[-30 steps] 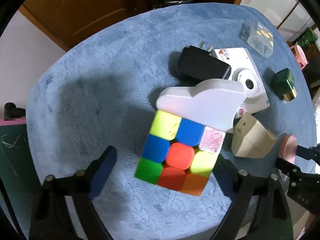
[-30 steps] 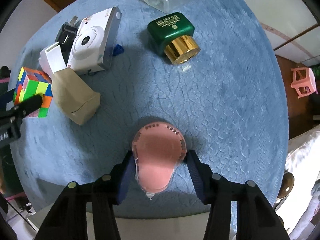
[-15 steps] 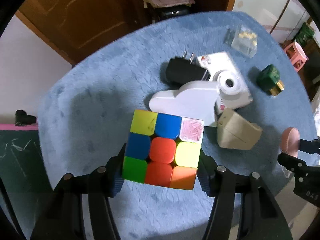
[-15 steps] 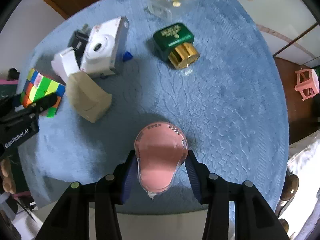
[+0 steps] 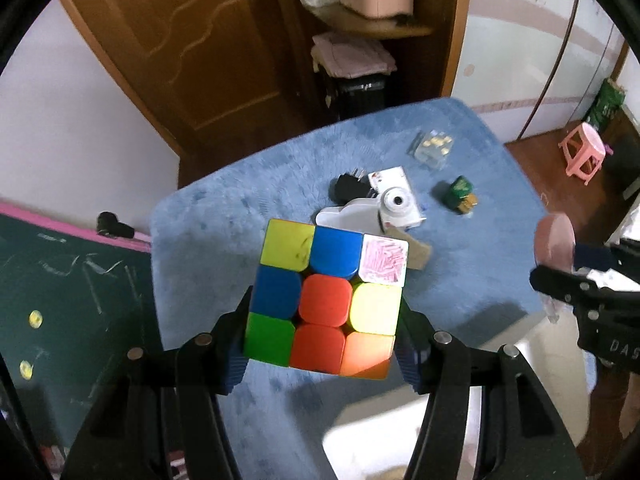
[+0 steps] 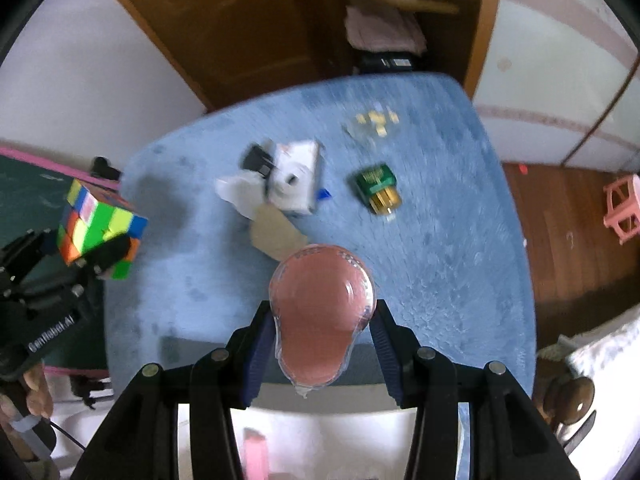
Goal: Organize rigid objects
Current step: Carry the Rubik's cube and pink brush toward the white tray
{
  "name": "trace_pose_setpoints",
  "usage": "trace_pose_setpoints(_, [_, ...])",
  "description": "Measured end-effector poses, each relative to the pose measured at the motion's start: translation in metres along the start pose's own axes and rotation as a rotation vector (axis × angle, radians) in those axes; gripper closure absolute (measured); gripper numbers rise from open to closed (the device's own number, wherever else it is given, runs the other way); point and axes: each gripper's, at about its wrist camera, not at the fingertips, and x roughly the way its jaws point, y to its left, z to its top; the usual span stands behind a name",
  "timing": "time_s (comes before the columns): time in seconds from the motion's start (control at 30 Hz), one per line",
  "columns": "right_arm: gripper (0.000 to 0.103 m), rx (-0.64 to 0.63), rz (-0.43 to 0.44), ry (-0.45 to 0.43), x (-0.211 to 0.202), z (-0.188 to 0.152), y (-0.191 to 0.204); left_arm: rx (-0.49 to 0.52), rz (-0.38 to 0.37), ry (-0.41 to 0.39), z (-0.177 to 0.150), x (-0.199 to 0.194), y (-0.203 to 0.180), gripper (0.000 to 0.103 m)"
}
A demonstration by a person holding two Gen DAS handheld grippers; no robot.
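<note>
With left gripper point(image 5: 324, 344) clamped on cube point(image 5: 326, 300) and right gripper point(image 6: 320, 344) on pink case point(image 6: 320, 316), camera point(image 5: 396, 204), green bottle point(image 5: 462, 194) remain on mat point(image 5: 224, 216).

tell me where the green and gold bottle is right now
The green and gold bottle lies on the blue table, right of the white camera and just below the clear box in the right wrist view.

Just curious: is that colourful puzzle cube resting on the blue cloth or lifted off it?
Lifted: the colourful puzzle cube sits clamped in the left tool, the blue cloth far below.
</note>
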Motion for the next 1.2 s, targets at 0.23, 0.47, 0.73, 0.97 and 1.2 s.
trace_pose_setpoints(0.23, [0.055,-0.116,0.049,-0.139,-0.077,-0.019,0.022,-0.051,-0.009,-0.075,-0.035,-0.068,-0.013,0.039])
trace_pose_setpoints(0.47, [0.055,-0.207,0.072,-0.243,-0.133,-0.052,0.031,-0.105,-0.042,-0.122,-0.072,-0.108,-0.032,0.039])
trace_pose_setpoints(0.73, [0.055,-0.336,0.103,-0.275,-0.158,-0.098,0.043,-0.146,-0.017,-0.111,-0.121,-0.112,-0.055,0.039])
trace_pose_setpoints(0.97, [0.055,-0.413,0.079,-0.186,-0.121,-0.134,0.049,-0.19,0.012,-0.025,-0.165,-0.076,-0.066,0.039])
trace_pose_setpoints(1.2, [0.054,-0.443,0.037,-0.036,-0.052,-0.16,0.045,-0.214,-0.052,0.079,-0.198,-0.029,-0.077,0.039])
